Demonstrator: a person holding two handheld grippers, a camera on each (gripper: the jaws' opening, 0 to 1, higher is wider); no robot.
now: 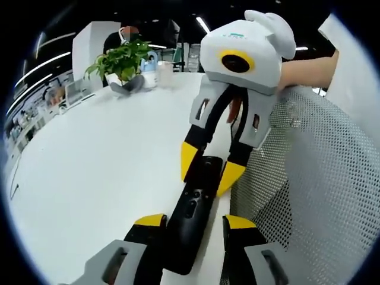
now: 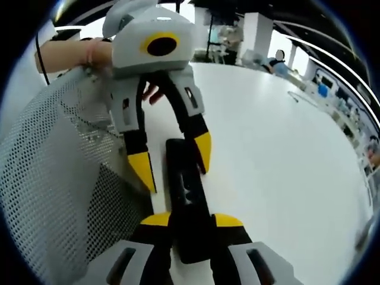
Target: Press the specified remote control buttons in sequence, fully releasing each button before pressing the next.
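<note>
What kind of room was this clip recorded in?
Most likely an open-plan office or lab. A large white table carries a potted plant, strip lights run along a dark ceiling, and a mesh chair back stands at the table's edge beside the black remote.

White table (image 1: 107,160); potted plant (image 1: 120,61) at far end; grey mesh chair back (image 1: 320,178) alongside.
</note>
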